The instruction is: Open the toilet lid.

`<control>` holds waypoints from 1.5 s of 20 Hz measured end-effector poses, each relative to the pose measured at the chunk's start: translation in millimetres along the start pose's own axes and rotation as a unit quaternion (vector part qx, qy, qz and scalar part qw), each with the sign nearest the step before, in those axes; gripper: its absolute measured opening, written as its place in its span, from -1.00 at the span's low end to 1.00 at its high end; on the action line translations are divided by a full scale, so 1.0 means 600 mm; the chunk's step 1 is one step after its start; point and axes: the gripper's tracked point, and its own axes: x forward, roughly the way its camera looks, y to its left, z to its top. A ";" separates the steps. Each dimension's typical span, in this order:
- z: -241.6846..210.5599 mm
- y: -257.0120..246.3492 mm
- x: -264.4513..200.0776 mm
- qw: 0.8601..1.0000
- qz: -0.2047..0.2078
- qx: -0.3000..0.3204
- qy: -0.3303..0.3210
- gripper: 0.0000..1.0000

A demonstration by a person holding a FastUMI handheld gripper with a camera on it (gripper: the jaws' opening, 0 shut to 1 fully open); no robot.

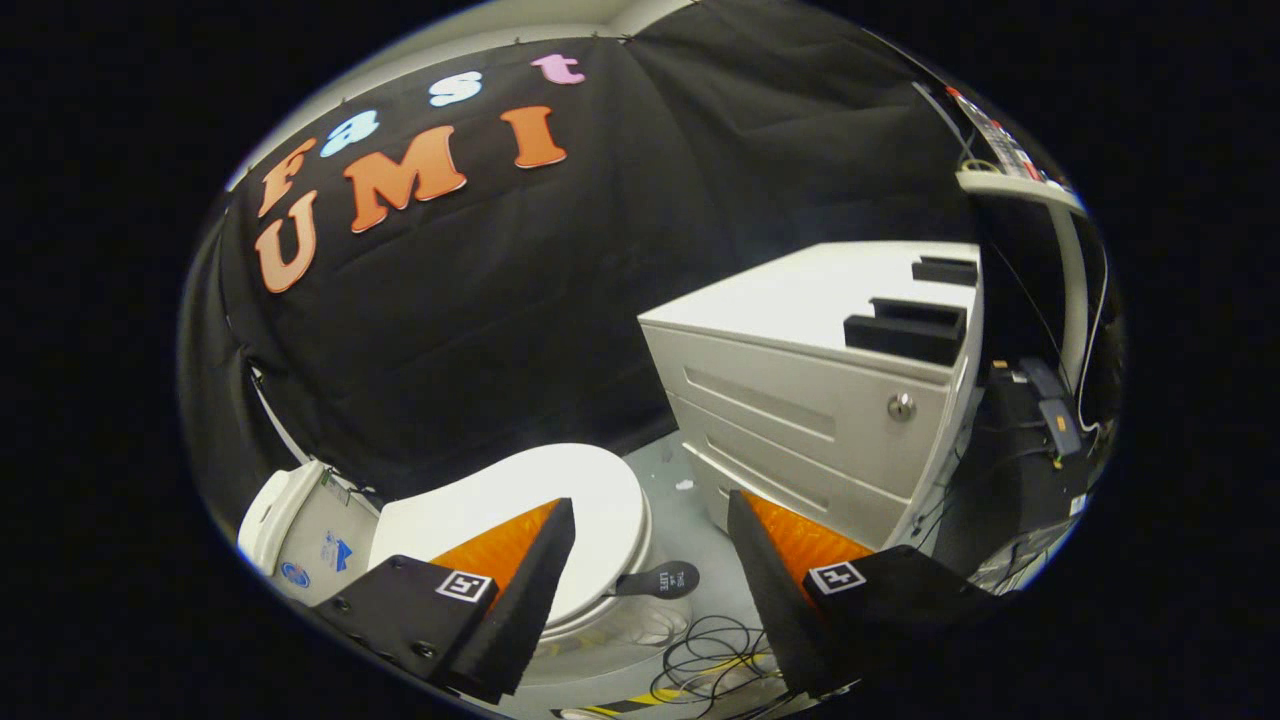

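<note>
i have the gripper [650, 545] spread wide, holding nothing. the toilet lid [590, 500] lies closed just ahead, under my left finger, its dark tab [660, 580] between the fingers; white drawer cabinet [800, 400] right.

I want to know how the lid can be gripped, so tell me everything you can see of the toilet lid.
The toilet lid is white, smooth and glossy, plastic by its look, oval with a rounded rim. It lies shut, flat on the bowl. A small dark lift tab sticks out from its front edge towards the drawer cabinet. The white tank stands behind it. The tongs are open above it, one finger overlapping the lid in the view; contact cannot be told.
</note>
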 end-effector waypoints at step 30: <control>-0.202 -0.034 0.101 0.878 0.044 0.452 0.148 -0.47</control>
